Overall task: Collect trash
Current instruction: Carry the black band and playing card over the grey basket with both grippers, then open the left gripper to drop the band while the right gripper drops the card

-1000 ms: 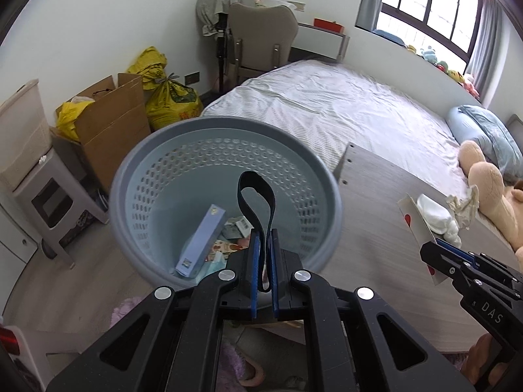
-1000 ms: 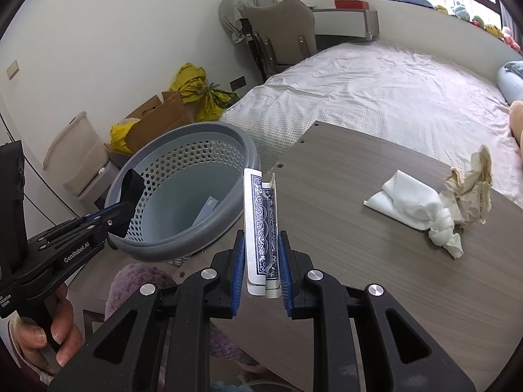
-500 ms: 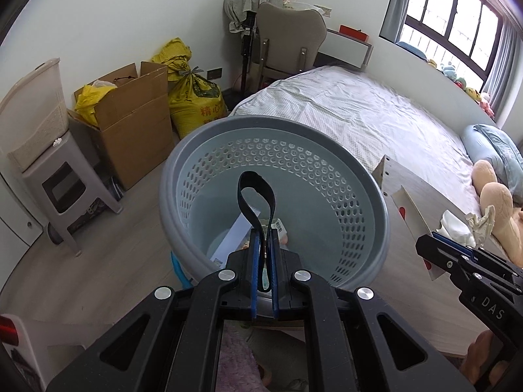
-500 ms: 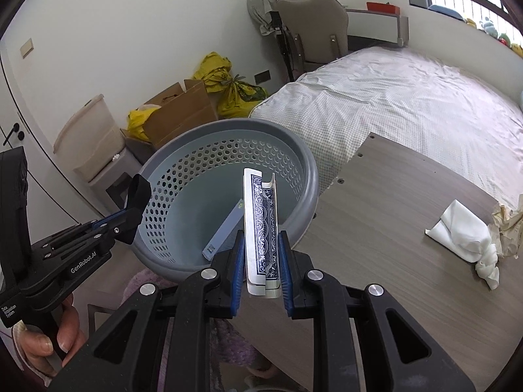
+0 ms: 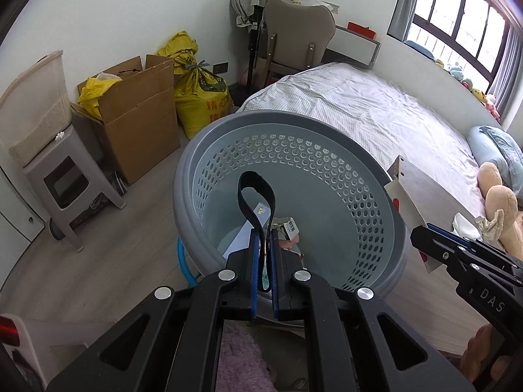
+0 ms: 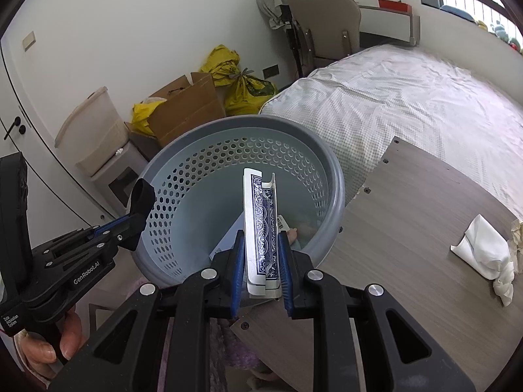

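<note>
A: While both grippers hang over the basket (image 6: 330,163), noting status. Right gripper (image 6: 261,261) is clenched on a small stack of playing cards (image 6: 260,225), blue patterned backs, held upright on edge between the pads. The cards stand over the open mouth of the basket, not yet dropped.

B: And the left?

A: Left gripper (image 5: 264,254) is clamped tight on a black loop strap (image 5: 256,196); the loop sticks up past the fingertips, also above the basket interior. In the right wrist view the same gripper sits at the basket's left rim.

B: What is already in?

A: On the basket bottom: a flat pale box (image 5: 243,238), a small carton with a barcode (image 5: 287,225), and something pinkish beside it that I cannot identify. So part of the collection is done.

B: What is left?

A: On the table (image 6: 408,215), well apart from the basket and towards the table's right edge, a crumpled white tissue (image 6: 487,251) and a beige crumpled scrap (image 6: 518,238) just beside it, partly cut off by the frame. The basket stands against the table's left edge.

B: Judgement?

A: Roughly midway or later. Next step is probably to release the cards and strap into the basket, then fetch the two scraps.
</note>
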A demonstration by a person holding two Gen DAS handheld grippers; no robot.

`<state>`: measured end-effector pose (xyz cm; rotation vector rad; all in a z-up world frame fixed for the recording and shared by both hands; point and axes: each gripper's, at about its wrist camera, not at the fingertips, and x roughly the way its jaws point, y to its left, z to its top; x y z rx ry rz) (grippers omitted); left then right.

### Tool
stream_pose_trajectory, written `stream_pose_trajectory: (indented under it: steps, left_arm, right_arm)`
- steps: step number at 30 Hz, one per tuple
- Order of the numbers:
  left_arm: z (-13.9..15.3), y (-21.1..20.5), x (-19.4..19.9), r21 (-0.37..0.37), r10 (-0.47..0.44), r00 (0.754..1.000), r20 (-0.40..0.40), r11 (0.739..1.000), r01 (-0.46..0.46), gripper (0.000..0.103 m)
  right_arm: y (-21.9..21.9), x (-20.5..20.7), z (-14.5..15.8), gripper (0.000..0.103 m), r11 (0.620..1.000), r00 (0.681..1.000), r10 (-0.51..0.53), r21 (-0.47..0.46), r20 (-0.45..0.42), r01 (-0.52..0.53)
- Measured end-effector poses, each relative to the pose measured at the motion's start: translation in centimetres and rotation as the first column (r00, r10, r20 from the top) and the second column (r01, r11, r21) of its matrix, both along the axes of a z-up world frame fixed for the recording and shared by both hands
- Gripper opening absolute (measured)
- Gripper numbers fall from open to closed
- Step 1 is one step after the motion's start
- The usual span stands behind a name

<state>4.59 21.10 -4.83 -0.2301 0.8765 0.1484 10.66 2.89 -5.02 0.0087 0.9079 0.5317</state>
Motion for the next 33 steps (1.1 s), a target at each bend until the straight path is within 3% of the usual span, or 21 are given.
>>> stream_pose_trajectory:
  steps: [33]
  left_arm:
    - [-1.0,0.5,3.9,0.009,-0.013,0.999,-0.048,1.000,0.014,0.006]
  right_arm:
    - [2.3,3.6,-1.4,0.020,0.999,0.998,0.033,-0.009,-0.045,-0.033]
